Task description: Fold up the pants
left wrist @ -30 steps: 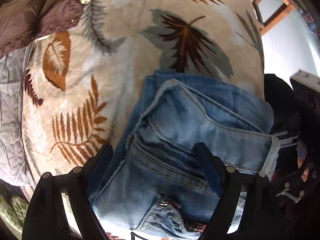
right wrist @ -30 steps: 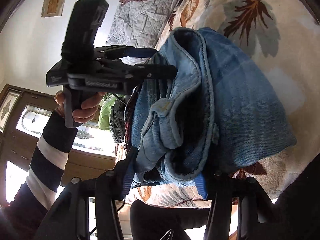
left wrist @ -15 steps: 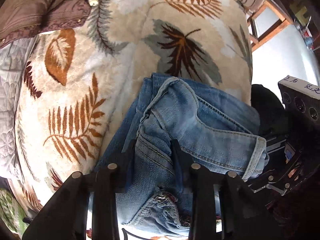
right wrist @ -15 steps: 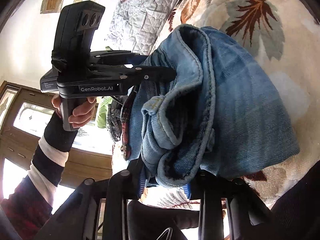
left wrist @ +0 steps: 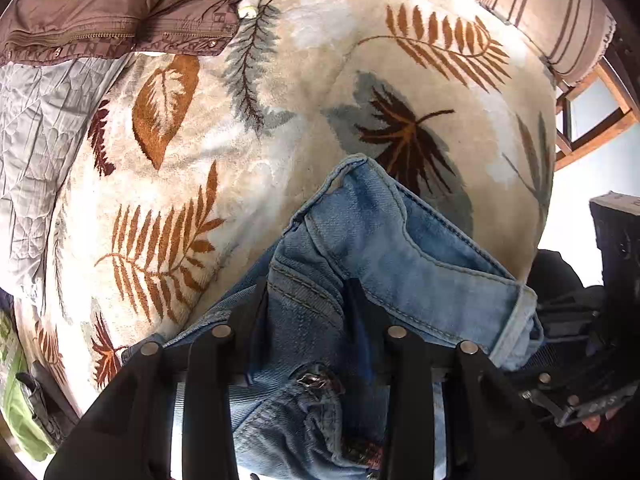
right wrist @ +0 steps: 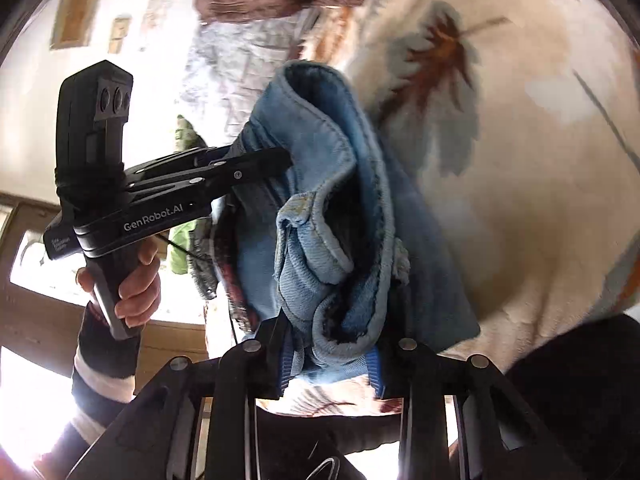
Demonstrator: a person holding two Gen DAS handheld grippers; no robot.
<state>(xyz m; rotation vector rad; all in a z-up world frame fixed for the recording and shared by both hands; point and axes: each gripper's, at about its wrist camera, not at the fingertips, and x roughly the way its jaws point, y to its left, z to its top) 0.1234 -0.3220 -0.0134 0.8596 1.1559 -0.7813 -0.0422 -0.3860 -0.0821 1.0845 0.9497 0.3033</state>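
Denim fills the lower half of both views: the jeans (left wrist: 384, 264) are already doubled into a thick bundle, raised a little at the near edge of the leaf-print blanket (left wrist: 280, 128), with their far fold lying on it toward 12 o'clock.

Starting at the left, the left gripper (left wrist: 306, 304) has its jaws drawn close around a ridge of seamed fabric at about 6 o'clock in its own view — a firm pinch, with no slack between the pads. In the right wrist view this tool reaches in from 9 o'clock, held by a hand (right wrist: 132, 280) in a striped sleeve.

Further right, the right gripper (right wrist: 330, 356) is likewise clamped on the rolled, layered edge of the bundle at 6 o'clock, several thicknesses bunched between its blue pads.

The step looks like carrying or laying the folded stack down. To do it well, both grips should move together at one height, so the layers do not shear apart. Lower the bundle flat onto the blanket before either side lets go — a one-sided release would likely let the fold spring open. The brown jacket (left wrist: 120, 8) at 11 o'clock lies well apart.
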